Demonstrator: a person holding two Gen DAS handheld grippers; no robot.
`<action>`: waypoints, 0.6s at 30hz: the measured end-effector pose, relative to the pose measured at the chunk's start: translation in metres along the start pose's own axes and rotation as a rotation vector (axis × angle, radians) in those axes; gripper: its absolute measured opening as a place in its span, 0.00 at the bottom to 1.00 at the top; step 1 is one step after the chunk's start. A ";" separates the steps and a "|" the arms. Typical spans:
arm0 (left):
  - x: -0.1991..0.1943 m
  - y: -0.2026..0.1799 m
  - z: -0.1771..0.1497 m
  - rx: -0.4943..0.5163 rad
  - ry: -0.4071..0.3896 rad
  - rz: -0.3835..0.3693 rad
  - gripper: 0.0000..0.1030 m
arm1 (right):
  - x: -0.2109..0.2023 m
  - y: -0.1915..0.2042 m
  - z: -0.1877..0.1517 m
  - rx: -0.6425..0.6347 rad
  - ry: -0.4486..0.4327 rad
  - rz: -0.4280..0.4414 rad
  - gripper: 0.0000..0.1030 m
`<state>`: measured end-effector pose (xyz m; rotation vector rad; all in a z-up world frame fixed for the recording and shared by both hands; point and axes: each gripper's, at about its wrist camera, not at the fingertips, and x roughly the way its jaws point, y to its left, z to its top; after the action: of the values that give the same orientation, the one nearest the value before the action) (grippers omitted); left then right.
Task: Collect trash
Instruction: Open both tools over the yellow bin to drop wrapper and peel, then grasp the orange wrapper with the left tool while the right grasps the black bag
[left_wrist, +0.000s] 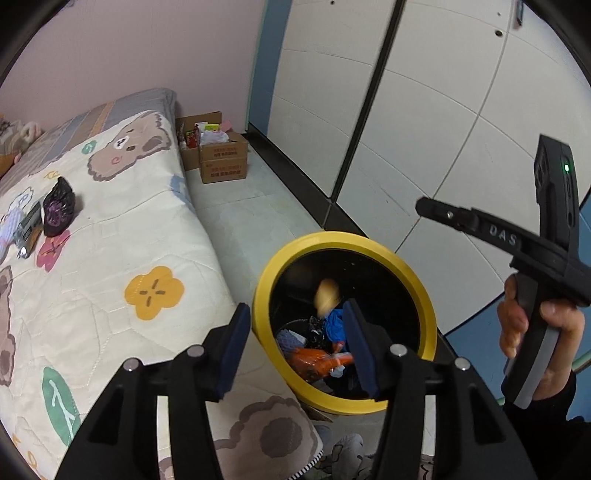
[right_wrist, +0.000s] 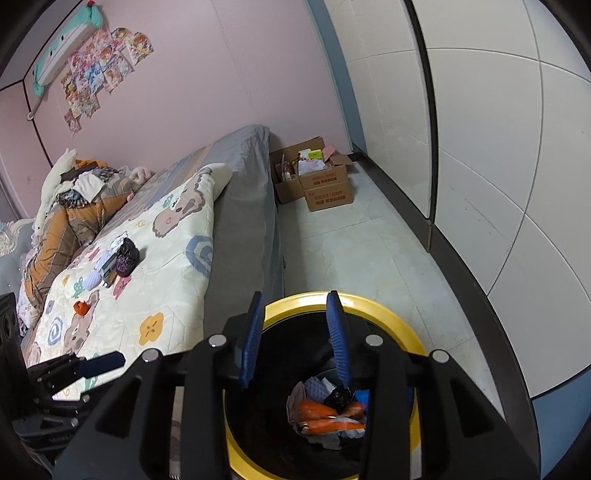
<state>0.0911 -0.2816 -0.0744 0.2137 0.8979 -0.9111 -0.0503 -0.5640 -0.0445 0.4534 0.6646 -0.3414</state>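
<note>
Left gripper (left_wrist: 295, 345): jaws apart, about half wide, nothing between the pads; held over the bin's near rim, pointing down into it.
Right gripper (right_wrist: 295, 332): jaws narrowly parted, blue pads clear of each other, nothing clamped; poised above the bin mouth.
Right hand (left_wrist: 535, 332): seen from the left wrist view, wrapped round the grey-and-black handle, dark sleeve below.
Bin (left_wrist: 424, 288): round, yellow rim, black inside; stands on the floor tight against the bed's side.
Blurred scrap (left_wrist: 327, 295): tan-orange smear in mid-air inside the bin mouth, just beside the left gripper's right pad; too blurred to name.
Trash in bin (right_wrist: 328, 413): orange wrappers, blue and white bits, a black crumple, heaped at the bottom.
Bed (left_wrist: 110, 258): white quilt with bears and flowers, grey sheet beneath.
Dark pouch (left_wrist: 59, 210): black-purple, on the quilt, well away from the bin; small items lie just beside it, unclear what.
Orange scrap (right_wrist: 82, 307): small, on the quilt near the bed's close end.
Boxes (left_wrist: 221, 158): open cardboard cartons on the floor at the bed's far corner, stuffed with packets.
Floor (left_wrist: 251, 221): pale tile between bed and wardrobe.
Wardrobe (left_wrist: 424, 110): white panelled doors, dark base strip.
Wall (right_wrist: 203, 92): pink; a cluster of cartoon posters (right_wrist: 99, 70) high up.
Bedding heap (right_wrist: 81, 192): plush toys and clothes at the bed's far end.
</note>
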 end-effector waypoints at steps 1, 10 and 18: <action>-0.001 0.003 0.000 -0.006 -0.002 0.005 0.49 | -0.001 0.002 0.000 -0.003 0.000 0.001 0.32; -0.025 0.047 0.000 -0.076 -0.053 0.066 0.59 | 0.012 0.043 0.005 -0.062 0.010 0.051 0.40; -0.056 0.124 -0.003 -0.199 -0.109 0.202 0.65 | 0.043 0.120 0.018 -0.163 0.007 0.139 0.48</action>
<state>0.1672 -0.1703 -0.0580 0.0810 0.8427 -0.6356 0.0432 -0.4785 -0.0248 0.3432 0.6585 -0.1530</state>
